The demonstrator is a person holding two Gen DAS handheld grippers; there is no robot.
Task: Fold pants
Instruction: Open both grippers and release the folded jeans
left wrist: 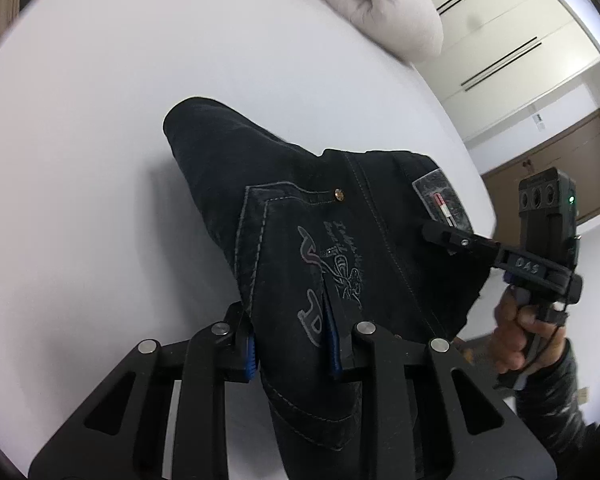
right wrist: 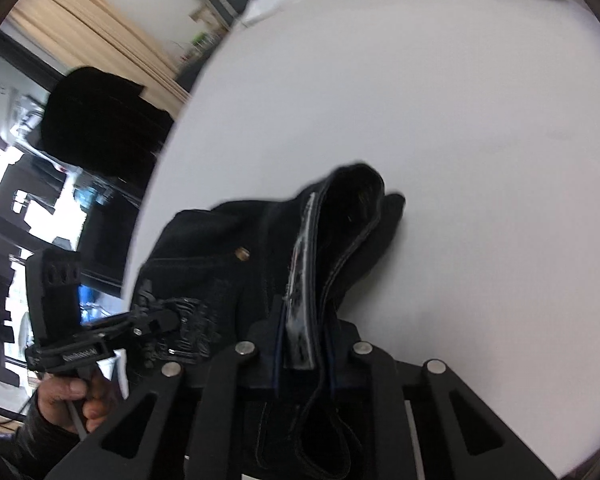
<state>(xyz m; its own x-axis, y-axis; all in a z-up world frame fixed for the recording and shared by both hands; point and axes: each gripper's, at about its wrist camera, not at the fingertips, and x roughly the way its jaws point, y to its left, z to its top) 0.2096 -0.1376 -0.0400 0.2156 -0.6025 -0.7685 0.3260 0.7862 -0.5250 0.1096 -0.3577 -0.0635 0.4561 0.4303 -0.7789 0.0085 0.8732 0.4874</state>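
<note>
Dark denim pants (left wrist: 300,208) with grey stitching and an embroidered back pocket hang bunched above the white bed (left wrist: 100,140). My left gripper (left wrist: 292,332) is shut on the pocket edge, with the cloth pinched between its blue pads. In the same view my right gripper (left wrist: 436,232) clamps the waistband at the label patch (left wrist: 440,196), and a person's hand (left wrist: 528,332) holds its handle. In the right wrist view, my right gripper (right wrist: 304,336) is shut on the folded waistband (right wrist: 340,248). My left gripper (right wrist: 164,322) bites the pants at the left.
A pale pillow (left wrist: 376,4) lies at the far side of the bed. White wardrobe doors (left wrist: 500,40) and a brown door (left wrist: 560,168) stand beyond the right edge. Curtains (right wrist: 80,12), a dark rounded object (right wrist: 96,120) and a window lie past the left edge.
</note>
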